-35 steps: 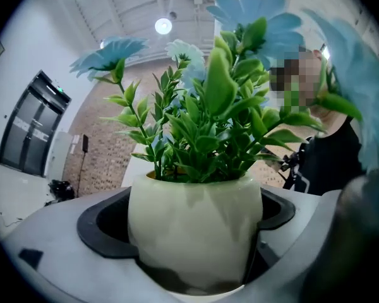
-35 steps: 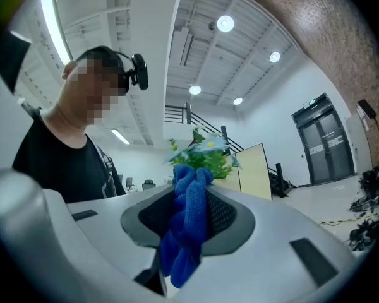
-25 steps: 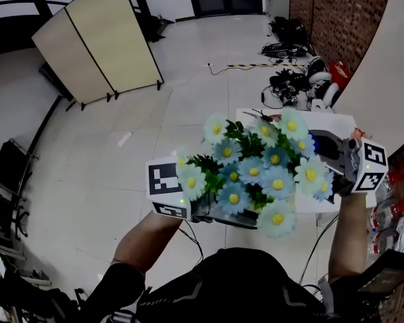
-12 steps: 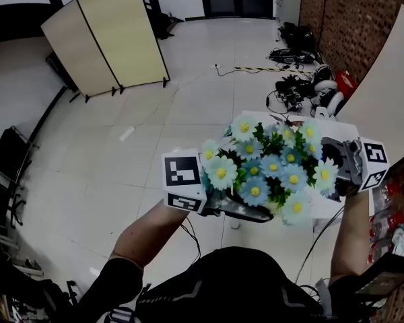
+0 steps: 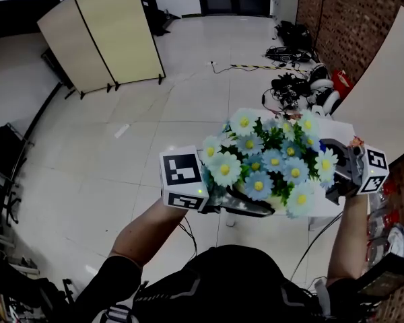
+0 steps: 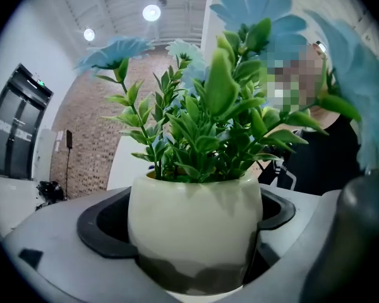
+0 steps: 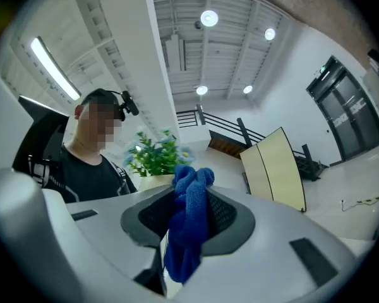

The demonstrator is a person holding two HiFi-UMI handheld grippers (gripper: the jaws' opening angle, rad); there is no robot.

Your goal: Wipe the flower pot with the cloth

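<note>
left gripper (image 6: 196, 254) fingers clamp flower pot (image 6: 192, 213) | right gripper (image 7: 188, 210) fingers pinch blue cloth (image 7: 186, 238) | cloth seemingly off pot

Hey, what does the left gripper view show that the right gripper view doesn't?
Only the left gripper view: the left gripper with its jaws clamped on the sides of the white flower pot, seen close up, and a brick wall behind.

Only the right gripper view: the blue cloth pinched in the right gripper, and a beige folding screen.

Both: the plant with its blue flowers, the person in a black top, and round ceiling lights. The right gripper view shows the plant only small and far off.
</note>
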